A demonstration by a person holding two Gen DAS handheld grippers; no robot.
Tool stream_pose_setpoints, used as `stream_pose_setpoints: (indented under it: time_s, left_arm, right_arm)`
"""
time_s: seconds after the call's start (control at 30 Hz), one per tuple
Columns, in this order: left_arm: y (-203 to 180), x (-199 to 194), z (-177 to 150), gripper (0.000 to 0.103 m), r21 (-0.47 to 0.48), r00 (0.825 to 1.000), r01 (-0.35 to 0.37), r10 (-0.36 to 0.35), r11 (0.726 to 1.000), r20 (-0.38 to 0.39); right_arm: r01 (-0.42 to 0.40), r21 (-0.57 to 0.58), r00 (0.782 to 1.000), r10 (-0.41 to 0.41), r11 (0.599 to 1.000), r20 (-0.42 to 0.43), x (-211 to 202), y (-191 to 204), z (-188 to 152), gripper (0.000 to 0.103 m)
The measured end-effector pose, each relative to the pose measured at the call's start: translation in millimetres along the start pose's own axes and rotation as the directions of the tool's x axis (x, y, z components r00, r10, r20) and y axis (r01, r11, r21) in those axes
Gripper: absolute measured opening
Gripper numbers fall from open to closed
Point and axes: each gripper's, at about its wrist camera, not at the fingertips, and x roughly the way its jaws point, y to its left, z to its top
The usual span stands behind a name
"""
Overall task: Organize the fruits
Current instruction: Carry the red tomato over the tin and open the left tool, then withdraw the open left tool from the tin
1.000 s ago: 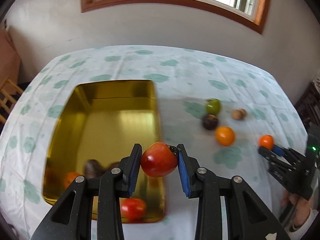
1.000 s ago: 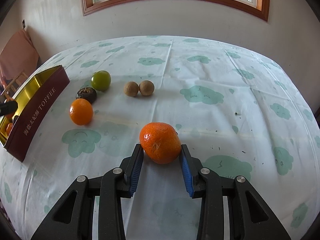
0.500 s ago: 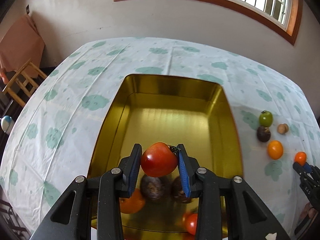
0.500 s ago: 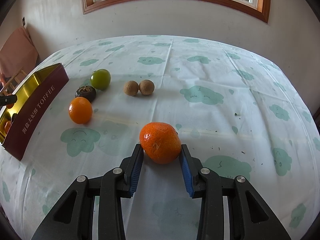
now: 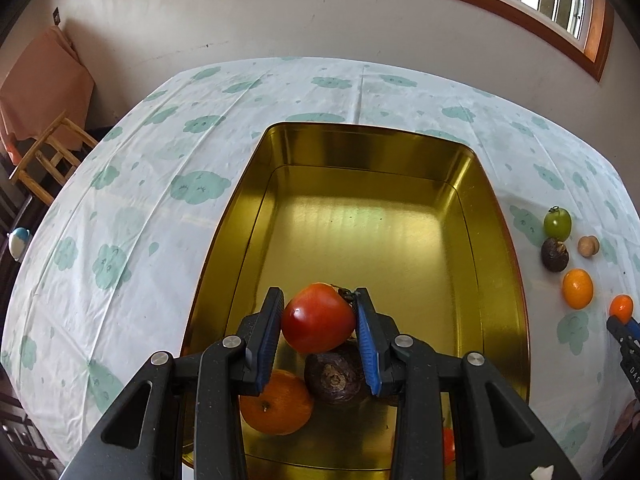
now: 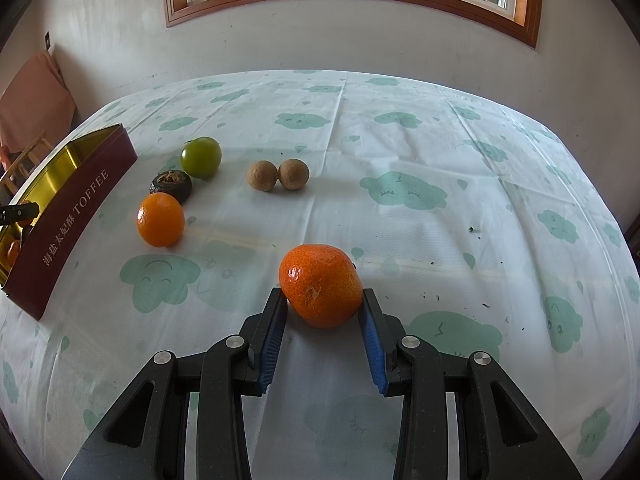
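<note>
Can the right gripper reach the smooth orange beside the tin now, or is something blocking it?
Probably not yet: the right gripper is shut on a mandarin. The cloth between it and the smooth orange looks bare.

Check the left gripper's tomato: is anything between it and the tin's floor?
Yes. The tomato in the left gripper hangs over a dark fruit and an orange already in the gold tin; bare floor lies farther forward.

Left tongs with red tomato swung from tin's right edge to over gold tin interior.
</note>
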Motion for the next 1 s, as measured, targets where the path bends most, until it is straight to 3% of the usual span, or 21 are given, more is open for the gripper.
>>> stream_pose_setpoints:
  time_s: [0.7, 1.0]
  left_arm:
    - [4.6, 3.7, -3.5, 0.033, -0.008, 1.000, 0.005, -0.005, 1.000, -0.017]
    - [-1.4, -12.2, -6.9, 0.042, 0.015, 1.000, 0.026, -0.026, 1.000, 0.001]
  right_arm:
    - [0.005, -0.003, 1.000, -0.005, 1.000, -0.001, 0.4, -0.2, -0.7, 0.038]
    - [0.007, -0.003, 1.000, -0.007, 1.000, -0.001, 1.1, 3.2, -0.6, 0.038]
